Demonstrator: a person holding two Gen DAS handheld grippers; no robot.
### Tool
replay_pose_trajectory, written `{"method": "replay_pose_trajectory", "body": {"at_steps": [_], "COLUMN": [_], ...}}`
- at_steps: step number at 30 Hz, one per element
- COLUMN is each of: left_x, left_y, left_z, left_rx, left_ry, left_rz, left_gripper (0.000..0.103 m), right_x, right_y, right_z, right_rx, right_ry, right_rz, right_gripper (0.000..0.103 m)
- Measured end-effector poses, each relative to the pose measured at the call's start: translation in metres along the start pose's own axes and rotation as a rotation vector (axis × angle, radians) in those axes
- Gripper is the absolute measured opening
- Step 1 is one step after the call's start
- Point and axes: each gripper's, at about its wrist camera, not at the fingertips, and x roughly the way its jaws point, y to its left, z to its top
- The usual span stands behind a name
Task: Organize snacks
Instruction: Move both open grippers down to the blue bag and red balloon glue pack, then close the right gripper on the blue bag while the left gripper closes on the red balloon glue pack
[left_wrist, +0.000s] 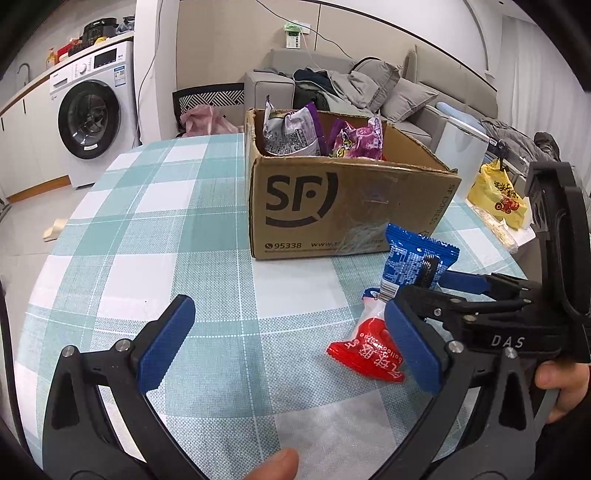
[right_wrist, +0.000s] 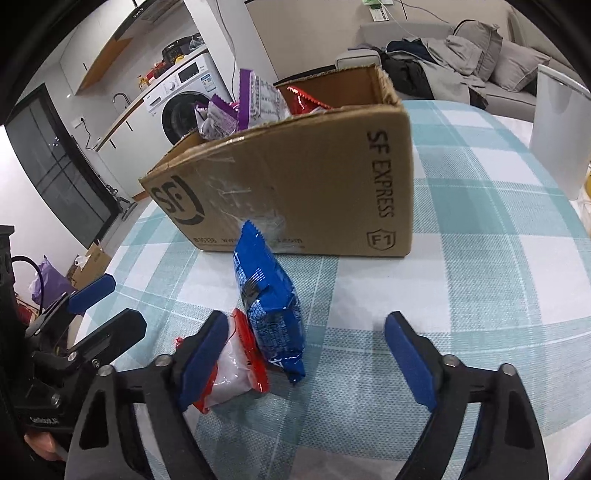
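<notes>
A brown SF Express cardboard box (left_wrist: 347, 206) stands on the checked tablecloth with purple snack bags (left_wrist: 291, 129) and a red one (right_wrist: 301, 98) inside; it also shows in the right wrist view (right_wrist: 295, 184). In front of it lie a blue snack pack (left_wrist: 413, 254) (right_wrist: 271, 310) and a red-and-white pack (left_wrist: 369, 347) (right_wrist: 236, 362). My left gripper (left_wrist: 291, 343) is open and empty above the table. My right gripper (right_wrist: 306, 354) is open, its fingers on either side of the two packs, its left pad (right_wrist: 203, 354) touching the red-and-white pack.
The round table (left_wrist: 147, 229) has a teal and white checked cloth. A yellow bag (left_wrist: 498, 199) sits at the table's right edge. A white panel (right_wrist: 557, 136) stands at the far right. A washing machine (left_wrist: 96, 114) and a sofa with clothes (left_wrist: 369, 85) lie beyond.
</notes>
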Motion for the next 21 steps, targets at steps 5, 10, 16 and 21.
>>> {"method": "replay_pose_trajectory", "body": {"at_steps": [5, 10, 16, 21], "left_x": [0.003, 0.004, 0.003, 0.004], "left_y": [0.002, 0.001, -0.001, -0.004], "left_z": [-0.001, -0.003, -0.004, -0.005], "left_rx": [-0.001, -0.002, 0.001, 0.008], "left_ry": [0.005, 0.014, 0.013, 0.020], "left_rz": [-0.005, -0.011, -0.018, -0.023], "left_gripper": [0.102, 0.102, 0.102, 0.102], "right_x": [0.001, -0.002, -0.010, -0.019], "right_y": [0.005, 0.006, 0.003, 0.005], "right_z": [0.000, 0.002, 0.004, 0.006], "right_rx": [0.002, 0.019, 0.035, 0.016], "right_ry": [-0.020, -0.043, -0.064, -0.083], "right_rz": [0.042, 0.090, 0.122, 0.122], "right_gripper": [0.075, 0.051, 0.024, 0.024]}}
